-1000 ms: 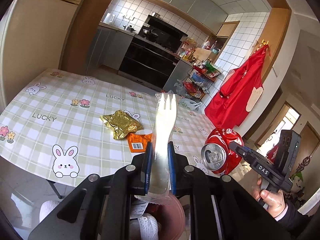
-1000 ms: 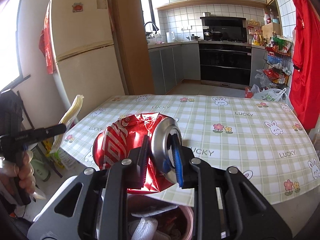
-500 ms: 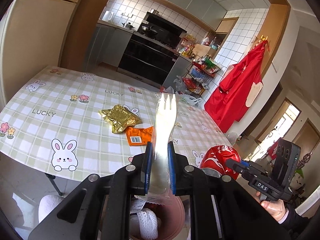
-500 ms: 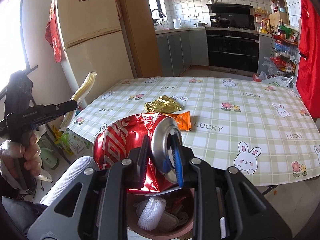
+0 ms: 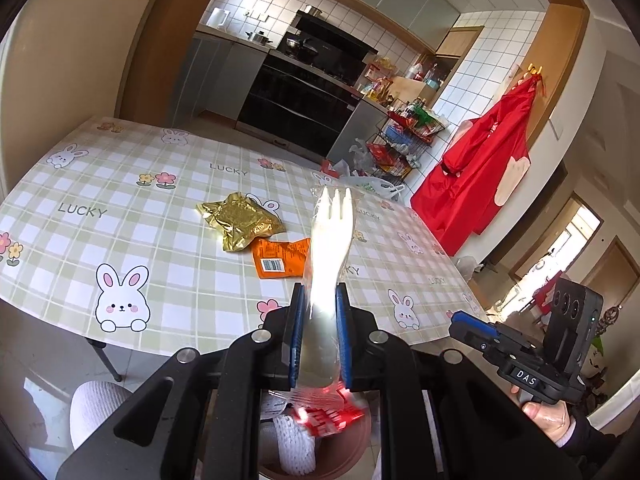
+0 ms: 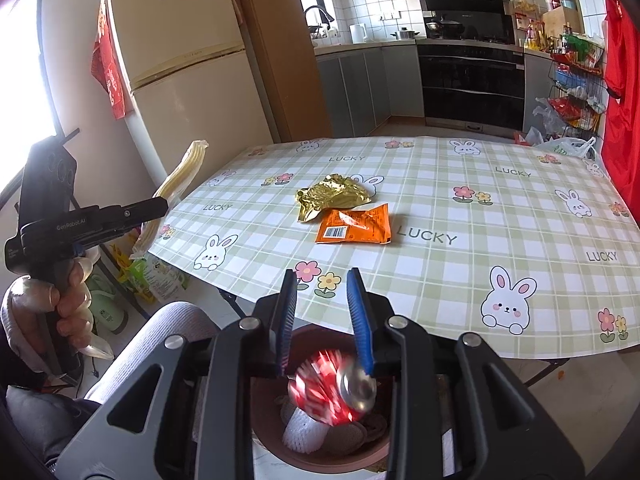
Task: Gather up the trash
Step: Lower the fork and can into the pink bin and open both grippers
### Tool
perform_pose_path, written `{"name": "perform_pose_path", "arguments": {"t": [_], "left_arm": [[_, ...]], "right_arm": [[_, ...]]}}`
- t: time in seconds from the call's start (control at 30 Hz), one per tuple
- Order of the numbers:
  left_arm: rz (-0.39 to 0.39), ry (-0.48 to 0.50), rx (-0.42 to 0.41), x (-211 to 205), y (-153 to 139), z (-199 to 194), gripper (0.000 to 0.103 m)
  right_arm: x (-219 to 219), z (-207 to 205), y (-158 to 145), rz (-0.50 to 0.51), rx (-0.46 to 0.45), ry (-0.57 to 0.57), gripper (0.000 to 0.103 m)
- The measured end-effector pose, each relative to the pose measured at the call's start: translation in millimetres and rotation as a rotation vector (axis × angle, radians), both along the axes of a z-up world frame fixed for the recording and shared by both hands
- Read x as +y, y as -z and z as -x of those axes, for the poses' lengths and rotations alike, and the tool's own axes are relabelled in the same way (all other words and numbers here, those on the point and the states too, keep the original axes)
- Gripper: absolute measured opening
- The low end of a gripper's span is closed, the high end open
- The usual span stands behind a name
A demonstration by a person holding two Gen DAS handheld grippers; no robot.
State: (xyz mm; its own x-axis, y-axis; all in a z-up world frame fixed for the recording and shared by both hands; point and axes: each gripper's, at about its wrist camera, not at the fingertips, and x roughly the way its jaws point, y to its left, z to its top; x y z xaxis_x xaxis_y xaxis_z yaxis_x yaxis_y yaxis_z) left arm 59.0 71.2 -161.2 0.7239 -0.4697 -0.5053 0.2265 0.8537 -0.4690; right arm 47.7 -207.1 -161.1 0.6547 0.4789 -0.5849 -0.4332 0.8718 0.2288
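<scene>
The surface (image 6: 500, 208), covered in a green checked cloth printed with rabbits, is seen from its near edge, and a brown trash bin (image 6: 320, 456) stands on the floor just below that edge. Compared with half a second earlier, the crushed red can (image 6: 332, 392) is no longer clamped: the jaws of the right gripper (image 6: 322, 316) have just been opening, nothing is pressed between them now, and the can is caught blurred below the fingertips, dropping into the bin onto a white foam net and other rubbish. In the left wrist view the same red blur (image 5: 328, 412) shows over the bin mouth.

The left gripper (image 5: 320, 332) is unchanged over the second: it remains clamped on a plastic-wrapped white fork (image 5: 330, 256), held upright over the bin's near side and not yet released.

For the task, this is judged to mean that one piece of trash is as good as collected, with the wrapped fork probably next to be let go, since it is already held close to the bin.

Two pieces are left on the surface, touching each other near its middle: a crumpled gold foil wrapper (image 6: 332, 198) and, just in front of it, a flat orange packet (image 6: 354, 226) with a barcode.
</scene>
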Motion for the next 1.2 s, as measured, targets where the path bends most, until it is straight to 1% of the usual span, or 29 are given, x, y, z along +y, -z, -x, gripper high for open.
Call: {"name": "perform_pose_path", "arguments": {"t": [0.03, 0.07, 0.1, 0.13, 0.2, 0.23, 0.27, 0.3, 0.4, 0.53, 0.9, 0.93, 0.97, 1.0, 1.03, 1.2], "left_arm": [[0.0, 0.002, 0.0, -0.5, -0.1, 0.9, 0.015], [-0.001, 0.006, 0.0, -1.1, 0.4, 1.4, 0.015], [0.0, 0.01, 0.001, -2.0, 0.7, 2.3, 0.015], [0.0, 0.014, 0.002, -3.8, 1.0, 3.0, 0.015], [-0.002, 0.027, 0.009, -7.6, 3.6, 4.0, 0.015], [-0.002, 0.035, 0.013, -10.1, 5.3, 4.6, 0.015], [-0.002, 0.046, 0.018, -12.9, 7.0, 5.1, 0.015], [-0.004, 0.057, 0.024, -16.3, 9.0, 5.9, 0.015], [-0.011, 0.091, 0.046, -26.6, 16.1, 8.0, 0.015], [-0.018, 0.134, 0.073, -40.6, 25.4, 10.0, 0.015], [-0.018, 0.209, 0.104, -59.9, 34.9, 7.8, 0.016], [-0.016, 0.218, 0.107, -60.8, 35.7, 7.2, 0.018], [-0.011, 0.227, 0.113, -61.8, 36.5, 6.6, 0.023], [-0.001, 0.233, 0.115, -61.6, 37.0, 6.3, 0.038], [0.0, 0.227, 0.111, -61.8, 36.7, 6.9, 0.051], [0.026, 0.181, 0.115, -52.5, 36.0, 4.9, 0.052]], "right_arm": [[-1.1, 0.5, -2.4, -0.003, -0.007, 0.007, 0.034], [-1.8, 0.9, -4.3, -0.005, -0.016, 0.015, 0.039], [-2.9, 0.9, -6.0, -0.005, -0.023, 0.024, 0.047], [-4.2, 1.3, -7.8, -0.004, -0.034, 0.037, 0.052], [-8.2, 2.5, -11.3, -0.008, -0.06, 0.076, 0.076], [-10.7, 3.1, -13.0, -0.013, -0.074, 0.095, 0.081], [-13.5, 4.1, -14.2, -0.017, -0.088, 0.118, 0.09], [-16.1, 5.1, -15.9, -0.018, -0.104, 0.148, 0.094], [-23.3, 5.3, -18.7, -0.026, -0.124, 0.199, 0.095], [-30.9, 2.6, -17.6, -0.046, -0.118, 0.228, 0.096], [-35.1, -0.8, -9.5, -0.063, -0.092, 0.231, 0.096], [-35.2, -1.0, -9.1, -0.064, -0.092, 0.231, 0.096], [-34.9, -1.2, -9.0, -0.064, -0.091, 0.23, 0.096], [-34.7, -0.8, -8.8, -0.064, -0.09, 0.23, 0.096], [-34.7, -1.2, -8.0, -0.064, -0.086, 0.23, 0.096], [-34.5, -4.0, -4.9, -0.067, -0.069, 0.233, 0.096]]}}
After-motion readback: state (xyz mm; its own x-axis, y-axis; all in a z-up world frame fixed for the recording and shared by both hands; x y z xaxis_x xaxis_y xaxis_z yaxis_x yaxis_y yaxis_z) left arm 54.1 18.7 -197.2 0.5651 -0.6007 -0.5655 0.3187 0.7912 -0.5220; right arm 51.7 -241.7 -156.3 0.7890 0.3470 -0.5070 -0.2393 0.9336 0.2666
